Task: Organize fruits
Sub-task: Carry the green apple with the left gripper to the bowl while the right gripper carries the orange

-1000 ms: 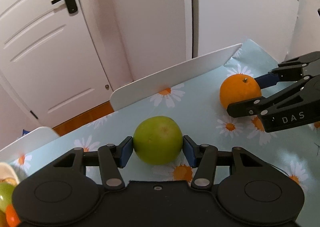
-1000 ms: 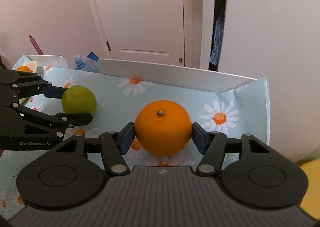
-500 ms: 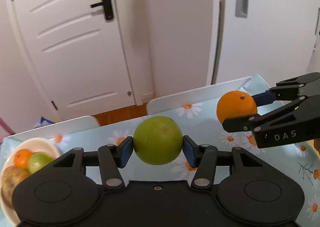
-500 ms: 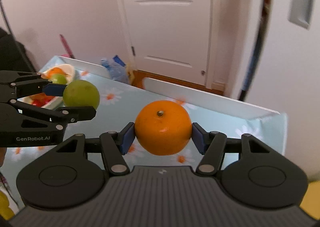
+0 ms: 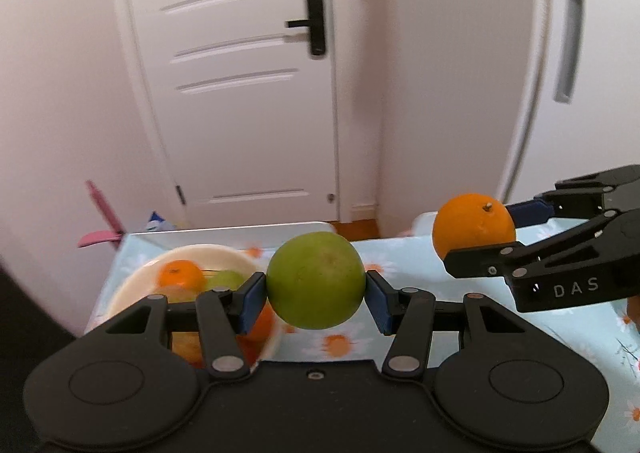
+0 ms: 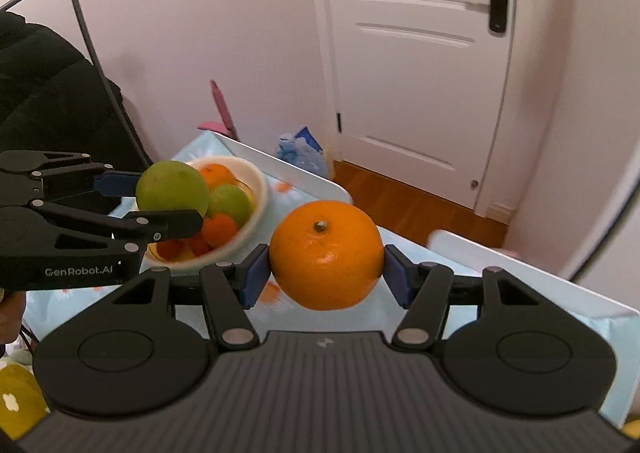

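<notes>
My left gripper (image 5: 316,295) is shut on a green round fruit (image 5: 315,280) and holds it in the air, just right of a cream bowl (image 5: 240,259). The bowl holds several fruits, orange, green and red. My right gripper (image 6: 326,273) is shut on an orange (image 6: 326,255), stem up, above the table. In the right wrist view the left gripper (image 6: 160,205) with the green fruit (image 6: 172,191) hangs at the near left rim of the bowl (image 6: 256,213). In the left wrist view the right gripper (image 5: 484,233) holds the orange (image 5: 474,231) at the right.
The table has a light blue daisy-print cloth (image 5: 560,329) and white raised edge boards (image 6: 288,169). Beyond its far edge are a white door (image 5: 240,93), wood floor (image 6: 400,197) and a blue bag (image 6: 300,151). A dark jacket on a rack (image 6: 44,93) stands at the left.
Both grippers have lifted their fruits off the table and swung left. The bowl of fruit has come into view and is now close under and beside the left gripper.
</notes>
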The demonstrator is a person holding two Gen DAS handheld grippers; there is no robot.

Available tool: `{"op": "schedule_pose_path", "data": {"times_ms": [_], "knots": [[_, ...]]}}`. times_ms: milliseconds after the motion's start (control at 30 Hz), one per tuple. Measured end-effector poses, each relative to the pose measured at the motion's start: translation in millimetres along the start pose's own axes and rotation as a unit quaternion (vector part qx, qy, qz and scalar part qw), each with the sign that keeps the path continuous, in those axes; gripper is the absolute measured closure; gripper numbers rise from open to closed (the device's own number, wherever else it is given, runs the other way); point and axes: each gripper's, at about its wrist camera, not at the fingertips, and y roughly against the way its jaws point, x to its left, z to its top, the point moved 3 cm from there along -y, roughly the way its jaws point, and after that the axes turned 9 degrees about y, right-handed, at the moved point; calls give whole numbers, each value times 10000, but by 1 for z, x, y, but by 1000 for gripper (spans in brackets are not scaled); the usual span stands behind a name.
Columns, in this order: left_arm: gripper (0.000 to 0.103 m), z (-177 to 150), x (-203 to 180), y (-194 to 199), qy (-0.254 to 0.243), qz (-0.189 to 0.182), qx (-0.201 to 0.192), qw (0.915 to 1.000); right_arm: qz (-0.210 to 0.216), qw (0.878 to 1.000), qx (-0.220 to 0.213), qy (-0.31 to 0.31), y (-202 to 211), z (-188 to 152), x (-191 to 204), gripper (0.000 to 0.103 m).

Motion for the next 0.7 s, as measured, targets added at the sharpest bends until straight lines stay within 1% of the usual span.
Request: {"op": "schedule_pose_path", "data": {"times_ms": [167,300,500,700], "knots": [[45,9,47,5,156,134,-8,9998,34,10000,-47,-32,-20,27,35,28],[45,17,81,-3,230,207,65,9995,9,10000,-30,-74,-40,46,57,28],[45,24,129,-27,287,325,263,9987,-44,9998,52,-203,-76,65,80,28],[45,29,166,-57,324,301,439,9981,-165,9992,153,-324,-111,78,90,28]]}}
